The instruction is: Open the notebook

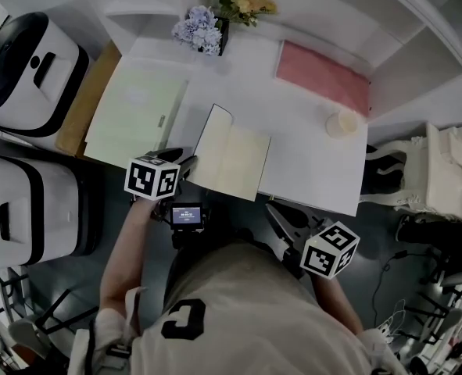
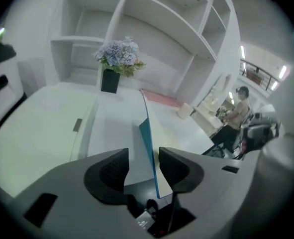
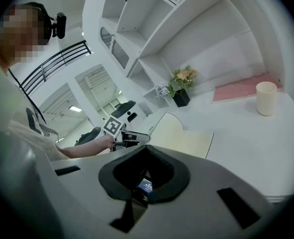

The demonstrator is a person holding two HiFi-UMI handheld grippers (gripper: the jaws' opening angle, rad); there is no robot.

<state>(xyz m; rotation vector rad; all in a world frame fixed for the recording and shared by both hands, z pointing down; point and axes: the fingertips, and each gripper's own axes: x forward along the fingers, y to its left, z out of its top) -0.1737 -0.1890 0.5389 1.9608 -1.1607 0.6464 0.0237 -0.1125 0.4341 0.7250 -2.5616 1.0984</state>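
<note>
The notebook (image 1: 232, 158) lies straight ahead of the left gripper (image 1: 185, 165), whose parted jaws straddle its upright cover (image 2: 147, 136) without pinching, while the right gripper (image 1: 281, 216), closed and empty, hangs farther off.

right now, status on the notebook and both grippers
Left gripper open, cover standing between its jaws. Right gripper shut, empty. Notebook half open; nothing in the way.
</note>
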